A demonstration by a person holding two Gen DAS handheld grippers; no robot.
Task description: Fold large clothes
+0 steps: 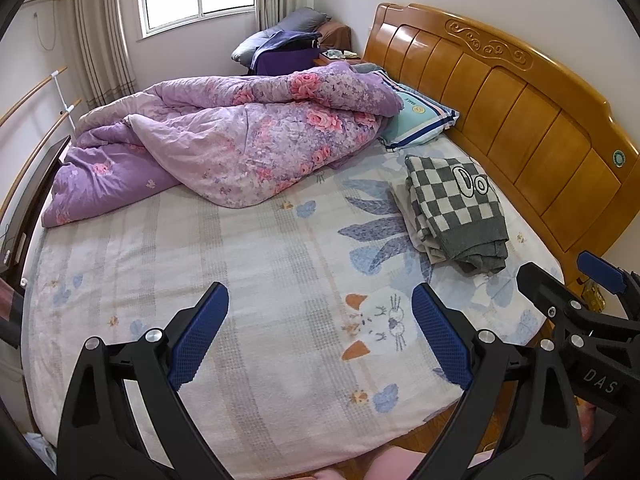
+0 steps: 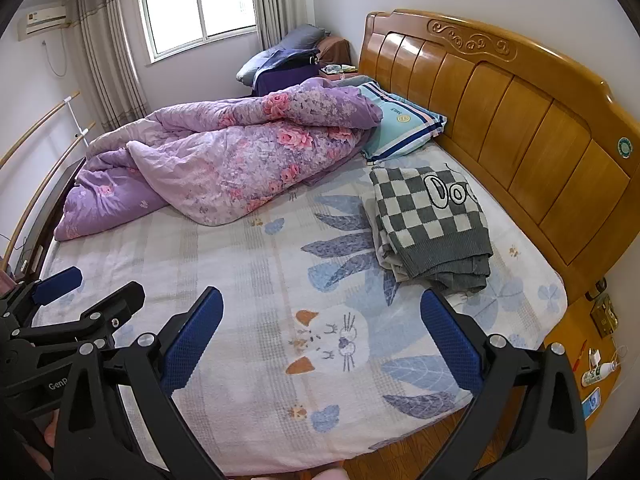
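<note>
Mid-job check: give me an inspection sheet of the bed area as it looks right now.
Surface: bed sheet with cat and leaf print, near half bare.
Job's things: checkered sweater folded on a pale garment, near the headboard.
Clutter: purple floral quilt bunched on the far side; striped pillow partly under it.
Grippers: left gripper open, empty, above the sheet; right gripper open, empty.
Cables: cord hanging below the air conditioner; none seen on the bed.
Surroundings: window, curtains, nightstand with small items, bedding pile in the corner.
</note>
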